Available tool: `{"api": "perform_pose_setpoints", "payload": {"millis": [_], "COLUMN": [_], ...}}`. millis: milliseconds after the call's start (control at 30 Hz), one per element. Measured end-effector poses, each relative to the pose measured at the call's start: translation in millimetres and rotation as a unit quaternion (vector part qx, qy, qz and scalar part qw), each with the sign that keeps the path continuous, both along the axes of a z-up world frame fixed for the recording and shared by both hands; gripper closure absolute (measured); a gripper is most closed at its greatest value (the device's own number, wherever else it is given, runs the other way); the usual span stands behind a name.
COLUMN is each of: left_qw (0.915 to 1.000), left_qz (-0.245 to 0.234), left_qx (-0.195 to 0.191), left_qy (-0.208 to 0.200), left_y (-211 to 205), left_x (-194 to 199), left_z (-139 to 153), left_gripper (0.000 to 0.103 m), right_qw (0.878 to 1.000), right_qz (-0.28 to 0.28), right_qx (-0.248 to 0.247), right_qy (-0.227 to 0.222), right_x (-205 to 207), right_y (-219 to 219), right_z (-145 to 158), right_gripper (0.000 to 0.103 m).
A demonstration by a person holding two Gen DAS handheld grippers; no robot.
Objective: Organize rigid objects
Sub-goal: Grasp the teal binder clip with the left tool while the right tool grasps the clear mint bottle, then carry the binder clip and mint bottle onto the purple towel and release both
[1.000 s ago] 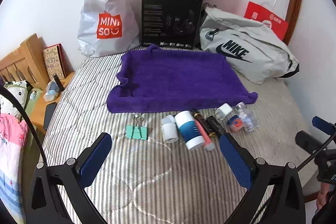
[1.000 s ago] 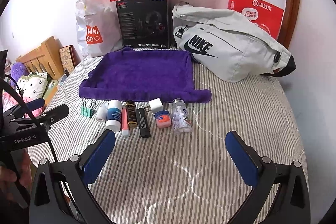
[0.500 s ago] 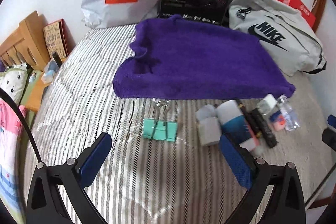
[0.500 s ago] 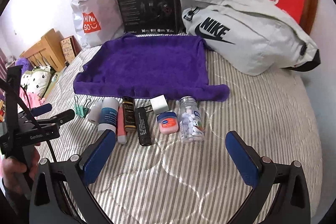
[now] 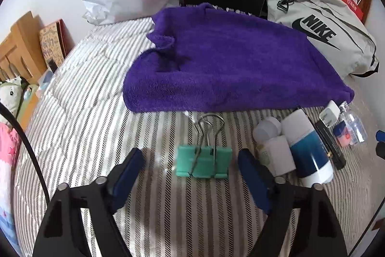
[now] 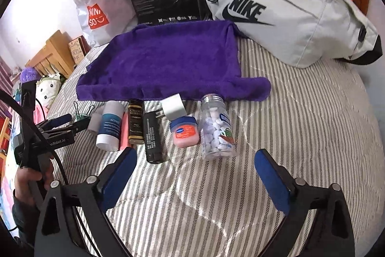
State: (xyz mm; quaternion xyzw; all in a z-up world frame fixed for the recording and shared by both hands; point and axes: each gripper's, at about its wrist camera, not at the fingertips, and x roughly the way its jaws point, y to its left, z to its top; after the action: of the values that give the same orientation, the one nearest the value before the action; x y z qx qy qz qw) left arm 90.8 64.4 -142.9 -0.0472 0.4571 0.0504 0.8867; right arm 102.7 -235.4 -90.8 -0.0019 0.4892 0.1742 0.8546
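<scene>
The left hand-held gripper (image 5: 190,160) has been brought down and forward over the last second, and its fingers have narrowed from a wide spread; they are now held apart on either side of the mint binder clip (image 5: 204,161), with a gap left on both sides, so nothing is pinched yet. The clip is thus judged to be the first item to be picked, and a closing of the fingers is what the grasp appears to need next.

The right hand-held gripper (image 6: 195,169) has also been moved nearer the row and is held spread and empty, just short of the black stick (image 6: 153,136).

Ahead of it a small pink jar (image 6: 184,131) with a blue lid is seen, closed, and beside that a clear bottle (image 6: 216,128) filled with pale tablets under a screw cap. A blue-and-white tube (image 6: 109,124) lies further to the left. All rest on the striped bed (image 6: 312,136), in front of the purple towel (image 6: 168,62), which carries nothing.
</scene>
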Motion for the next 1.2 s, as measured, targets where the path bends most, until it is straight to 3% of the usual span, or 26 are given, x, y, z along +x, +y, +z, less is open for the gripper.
{"api": "perform_pose_setpoints", "payload": {"millis": [33, 100, 167, 433, 733, 900, 1000, 1200], "left_qw": [1.0, 1.0, 0.9998, 0.9994, 0.9993, 0.9994, 0.9995, 0.9993], "left_qz": [0.0, -0.003, -0.006, -0.006, -0.003, -0.003, -0.006, -0.003], "left_qx": [0.0, 0.003, -0.001, 0.024, 0.024, 0.024, 0.024, 0.028], "left_qy": [-0.004, -0.008, -0.016, -0.026, -0.027, -0.026, -0.019, -0.024], "left_y": [2, -1, -2, -10, -11, -11, -11, -12], "left_x": [-1, 0, -1, -4, -6, -6, -6, -7], "left_z": [0, 0, 1, -2, -3, -3, -2, -3], "left_gripper": [0.041, 0.044, 0.063, 0.063, 0.063, 0.063, 0.063, 0.063], "right_qw": [1.0, 1.0, 1.0, 0.999, 0.995, 0.996, 0.995, 0.995], "right_qz": [0.0, 0.0, 0.0, 0.01, 0.045, 0.037, 0.046, 0.043], "right_qx": [-0.001, -0.006, -0.012, -0.042, -0.09, -0.084, -0.084, -0.09], "right_qy": [0.002, 0.008, 0.015, 0.029, 0.012, 0.001, -0.001, 0.001], "right_x": [2, 5, 9, 36, 59, 62, 59, 56], "right_y": [-1, -3, -4, -8, 11, 11, 13, 12], "right_z": [-3, -10, -16, -46, -54, -56, -53, -51], "right_gripper": [0.012, 0.02, 0.023, 0.05, 0.052, 0.053, 0.063, 0.063]}}
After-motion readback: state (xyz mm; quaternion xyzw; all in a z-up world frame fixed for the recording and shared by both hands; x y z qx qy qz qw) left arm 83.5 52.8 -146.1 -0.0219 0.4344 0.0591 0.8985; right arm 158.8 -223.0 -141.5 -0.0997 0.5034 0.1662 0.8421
